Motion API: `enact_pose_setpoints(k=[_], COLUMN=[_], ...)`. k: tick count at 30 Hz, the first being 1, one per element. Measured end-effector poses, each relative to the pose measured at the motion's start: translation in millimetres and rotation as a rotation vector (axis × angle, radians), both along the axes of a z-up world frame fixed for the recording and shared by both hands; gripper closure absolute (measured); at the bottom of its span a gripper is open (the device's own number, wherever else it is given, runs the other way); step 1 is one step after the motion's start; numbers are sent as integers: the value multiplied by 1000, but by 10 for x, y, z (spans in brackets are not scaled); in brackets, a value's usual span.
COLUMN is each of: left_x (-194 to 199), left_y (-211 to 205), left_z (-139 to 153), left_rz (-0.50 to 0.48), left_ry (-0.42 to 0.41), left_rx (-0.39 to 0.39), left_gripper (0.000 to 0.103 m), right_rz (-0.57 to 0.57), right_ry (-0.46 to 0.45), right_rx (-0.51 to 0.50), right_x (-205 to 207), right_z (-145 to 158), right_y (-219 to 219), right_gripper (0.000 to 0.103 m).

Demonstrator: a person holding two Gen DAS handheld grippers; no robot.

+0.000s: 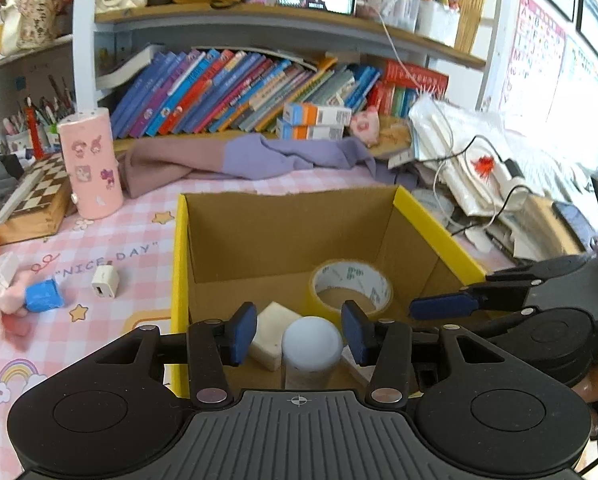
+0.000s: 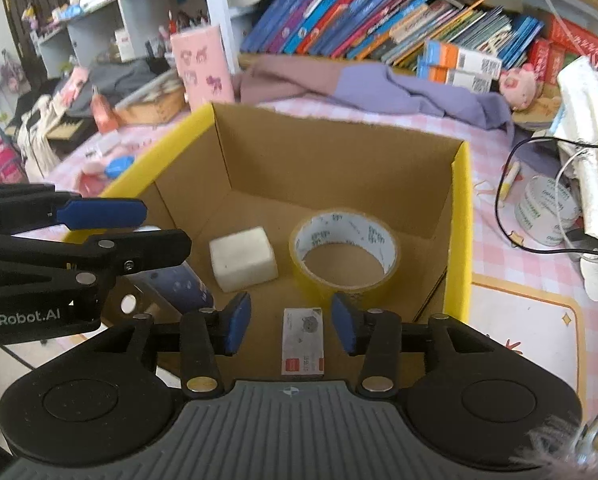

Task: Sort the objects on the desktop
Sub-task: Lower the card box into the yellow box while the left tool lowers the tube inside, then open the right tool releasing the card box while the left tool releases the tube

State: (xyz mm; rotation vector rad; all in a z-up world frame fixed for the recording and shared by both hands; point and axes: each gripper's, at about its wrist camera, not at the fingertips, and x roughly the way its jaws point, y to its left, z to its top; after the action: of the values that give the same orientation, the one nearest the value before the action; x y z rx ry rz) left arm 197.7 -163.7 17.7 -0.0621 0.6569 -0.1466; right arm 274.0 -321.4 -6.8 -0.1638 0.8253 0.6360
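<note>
A cardboard box with yellow rims (image 1: pixel 179 264) (image 2: pixel 461 220) stands on the pink checked desk mat. Inside it lie a yellow tape roll (image 1: pixel 351 284) (image 2: pixel 345 248) and a white block (image 1: pixel 273 332) (image 2: pixel 243 258). My left gripper (image 1: pixel 299 332) hangs over the box, open, with a white-capped bottle (image 1: pixel 311 344) below and between its blue pads; they do not press on it. My right gripper (image 2: pixel 291 328) is open over the box's near right part, above a small white carton with a red label (image 2: pixel 303 344) lying on the box floor.
On the mat left of the box lie a white charger (image 1: pixel 105 280) and a pink plush toy with a blue part (image 1: pixel 39 296). A pink cylinder (image 1: pixel 91 164) and a purple cloth (image 1: pixel 259 156) sit behind. Right of the box are another tape roll (image 2: pixel 547 208) and black cables (image 2: pixel 539 240).
</note>
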Motion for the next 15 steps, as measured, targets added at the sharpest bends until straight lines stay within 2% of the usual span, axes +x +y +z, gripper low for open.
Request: enact_pose_setpoints(k=[6, 11, 15], left_x=[-161, -261, -342], left_y=[-61, -46, 3], left_z=[38, 64, 83], left_rz=[-28, -40, -45], left_ry=[-41, -62, -80], left_rx=[56, 67, 58], left_gripper=[56, 55, 47], right_rz=[-78, -149, -204], right_ry=[-52, -78, -104], right_rx=[50, 77, 85], right_x=[-183, -349, -479], right_z=[91, 116, 128], right_y=[-105, -174, -221], right_gripper=[56, 56, 56])
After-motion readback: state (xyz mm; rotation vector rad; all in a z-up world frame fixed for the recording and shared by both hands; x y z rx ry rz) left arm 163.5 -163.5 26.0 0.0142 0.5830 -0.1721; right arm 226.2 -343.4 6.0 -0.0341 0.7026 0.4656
